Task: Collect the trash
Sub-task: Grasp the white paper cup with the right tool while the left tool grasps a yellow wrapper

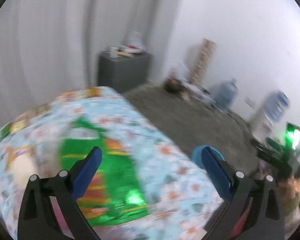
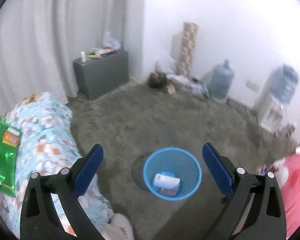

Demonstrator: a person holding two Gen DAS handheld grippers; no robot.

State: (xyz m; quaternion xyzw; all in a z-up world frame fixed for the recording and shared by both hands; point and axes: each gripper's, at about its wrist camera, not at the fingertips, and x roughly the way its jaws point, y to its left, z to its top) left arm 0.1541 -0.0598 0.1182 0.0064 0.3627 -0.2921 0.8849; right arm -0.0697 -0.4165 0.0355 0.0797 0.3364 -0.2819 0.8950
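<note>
Right gripper (image 2: 153, 166): jaws spread wide, nothing between the blue pads, hanging over the blue bin (image 2: 172, 173). The bin stands upright on the grey carpet (image 2: 150, 116) and shows straight between the two fingers. Inside the bin: a white-and-blue box (image 2: 166, 180) lying on its side, and a smaller reddish packet (image 2: 167, 191) just beside it at the bottom.

Left gripper (image 1: 150, 172): also wide open, empty, pads touching nothing (view is heavily motion-blurred). It hangs above the green snack bag (image 1: 102, 180), which lies flat on the floral bedspread (image 1: 170, 170). In this view only a sliver of the bin's rim (image 1: 197, 156) shows, behind the right-hand finger, just past the bed edge.

From the right wrist view the green bag (image 2: 4, 156) sits left of the bin, on the bedspread (image 2: 48, 132), well apart from the bin. Right of the bin: pink fabric (image 2: 296, 180) at the frame edge. Beyond the bin, along the wall: a grey cabinet (image 2: 102, 74) with clutter on top, a tall patterned roll (image 2: 188, 48), a water jug (image 2: 221, 80) on the floor and a water dispenser (image 2: 276, 98) with a jug on it. The grey curtain (image 2: 40, 40) hangs behind the cabinet.

The other gripper (image 1: 280, 156), with a green light, shows at the right edge of the left wrist view.
</note>
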